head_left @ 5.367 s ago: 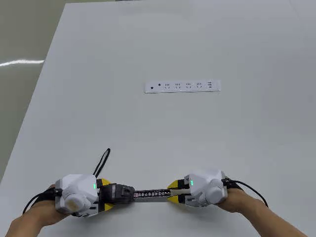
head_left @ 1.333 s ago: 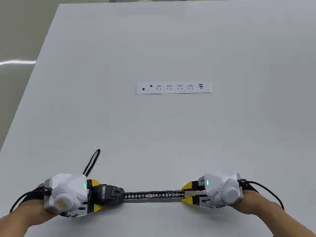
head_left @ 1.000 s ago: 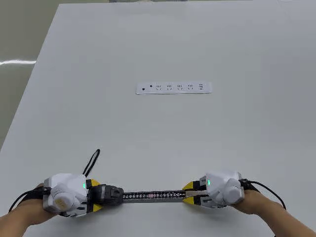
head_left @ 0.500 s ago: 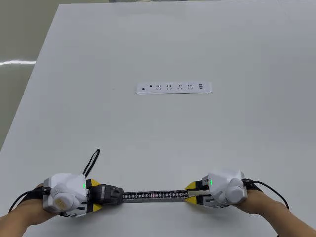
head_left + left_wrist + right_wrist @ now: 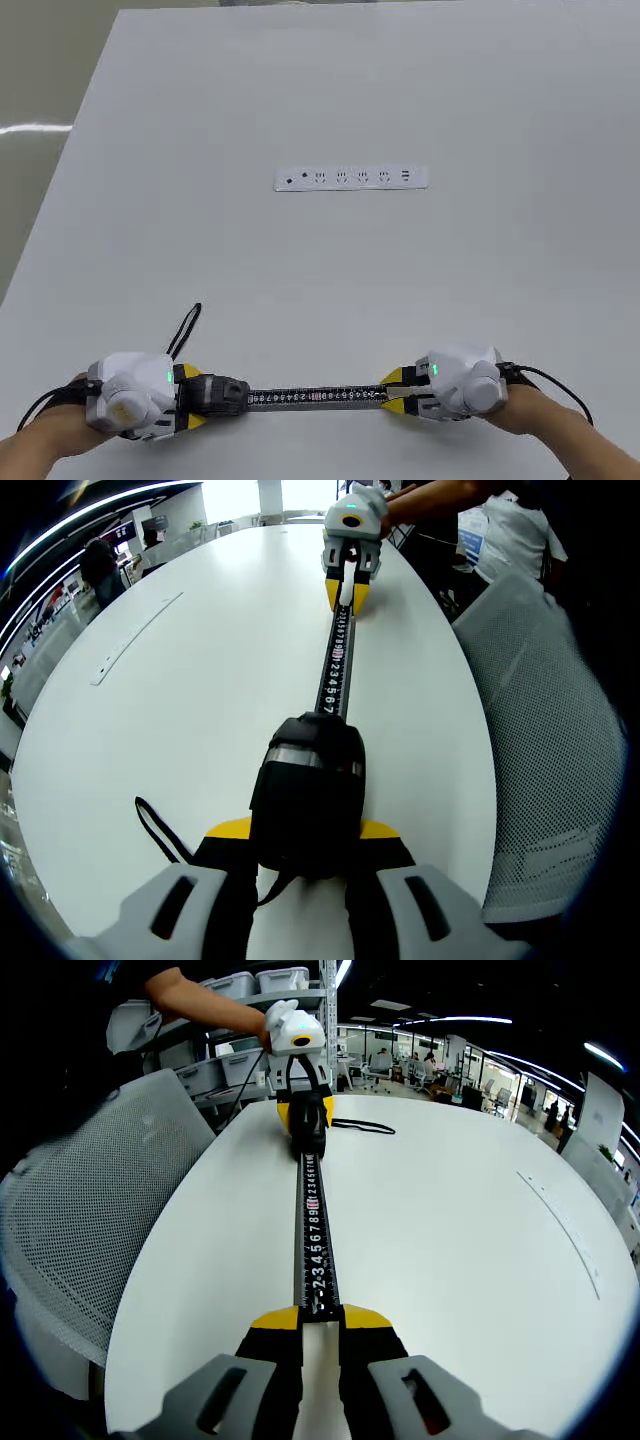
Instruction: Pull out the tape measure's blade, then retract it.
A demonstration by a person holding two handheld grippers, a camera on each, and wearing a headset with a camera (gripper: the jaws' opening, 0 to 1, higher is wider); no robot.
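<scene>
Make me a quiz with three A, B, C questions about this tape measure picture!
1. Where does the power strip lie on the table?
A. On the floor
B. Farther out than the tape measure
C. On a chair

2. What colour are the tips of the fingers?
A. Red
B. Blue
C. Yellow

3. How is the blade?
A. Pulled out between the left gripper and the right gripper
B. Fully wound in
C. Snapped in two

Answers:
1 B: the head view shows it mid-table, beyond the tape measure.
2 C: both gripper views show yellow tips.
3 A: the numbered blade runs straight from one gripper to the other.
</scene>
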